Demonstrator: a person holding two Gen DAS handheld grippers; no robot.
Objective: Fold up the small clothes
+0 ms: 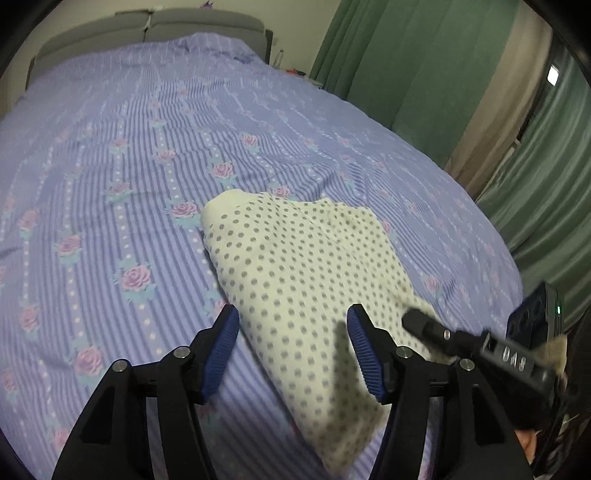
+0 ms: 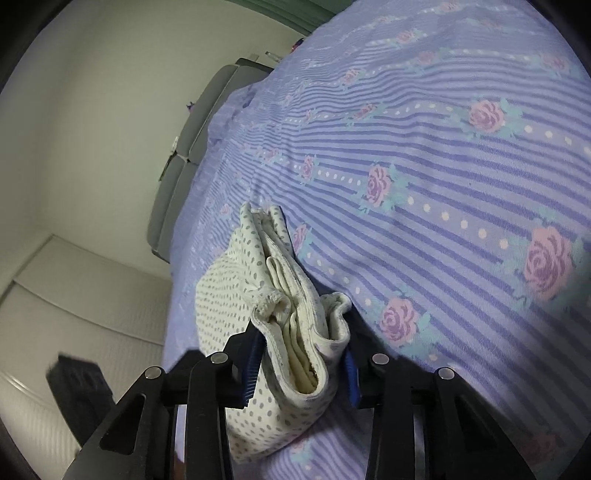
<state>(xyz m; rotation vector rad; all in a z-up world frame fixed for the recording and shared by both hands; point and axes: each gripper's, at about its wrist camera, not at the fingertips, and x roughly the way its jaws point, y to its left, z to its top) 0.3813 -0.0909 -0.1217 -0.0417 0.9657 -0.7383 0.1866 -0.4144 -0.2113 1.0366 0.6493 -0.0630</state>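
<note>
A folded cream garment with grey dots (image 1: 306,273) lies on the purple striped bed sheet (image 1: 129,166). My left gripper (image 1: 291,332) is open, its blue pads on either side of the garment's near part, just above it. My right gripper (image 2: 301,354) is shut on the garment's layered edge (image 2: 295,332), pinching several folded layers between the blue pads. In the left wrist view the right gripper (image 1: 417,317) reaches in from the right and touches the garment's right edge.
The bed sheet (image 2: 424,184) with pink roses spreads wide around the garment. A grey headboard (image 1: 147,29) stands at the far end. Green curtains (image 1: 424,74) hang on the right. A white wall (image 2: 92,110) borders the bed in the right wrist view.
</note>
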